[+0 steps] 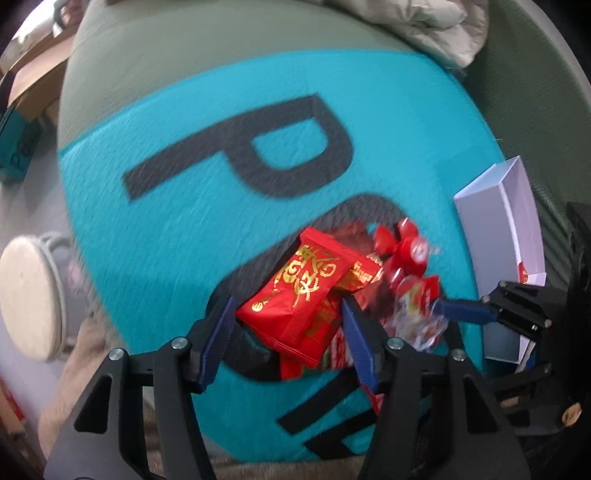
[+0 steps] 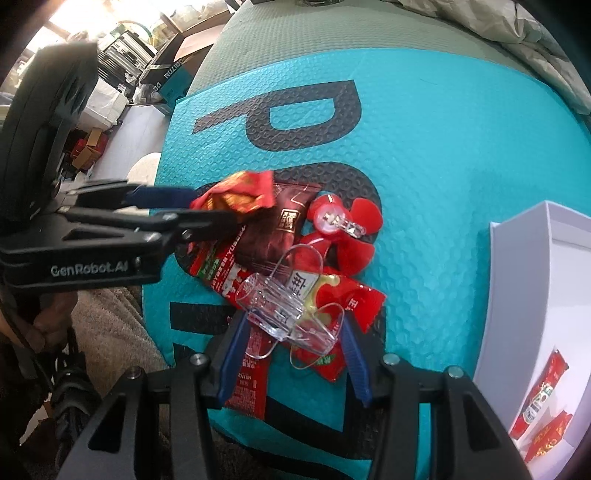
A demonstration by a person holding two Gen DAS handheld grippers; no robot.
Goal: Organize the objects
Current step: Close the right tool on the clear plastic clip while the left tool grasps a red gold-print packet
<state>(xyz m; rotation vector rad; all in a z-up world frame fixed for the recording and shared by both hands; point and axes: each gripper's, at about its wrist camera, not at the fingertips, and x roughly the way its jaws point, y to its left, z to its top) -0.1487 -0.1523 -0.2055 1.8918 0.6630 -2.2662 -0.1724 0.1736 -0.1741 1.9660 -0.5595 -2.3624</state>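
Underfoot lies a teal mat (image 2: 443, 166) with black lettering, spread over a grey-green cushion (image 1: 166, 48); a pale quilt (image 1: 424, 26) is bunched at the far edge. Cartons and clutter fill the floor beyond the mat's left side in the right wrist view.

My left gripper (image 1: 288, 332) has its blue pads set on either side of a red packet (image 1: 295, 291) with gold script. From my right wrist camera the left gripper (image 2: 214, 210) shows side-on with that packet (image 2: 236, 195) crumpled at its tips — I judge it clamped on the packet, which sits above the pile's left end.

My right gripper (image 2: 291, 350) has its fingers apart, straddling a clear clip (image 2: 288, 310). The clip rests on a heap of snacks: a dark packet (image 2: 277, 229) and flat red sachets (image 2: 343, 302). I cannot tell whether the pads touch the clip. In the left wrist view the right gripper (image 1: 454, 310) enters from the right, its tips at the pile.

Red flower-shaped pieces (image 2: 347, 229) lie just beyond the clip, touching the snacks, with a small clear bit on top.

A white box (image 2: 535, 295) stands open at the mat's right edge, near the pile but apart from it. Inside it lie red packets (image 2: 543, 402), at its near end.
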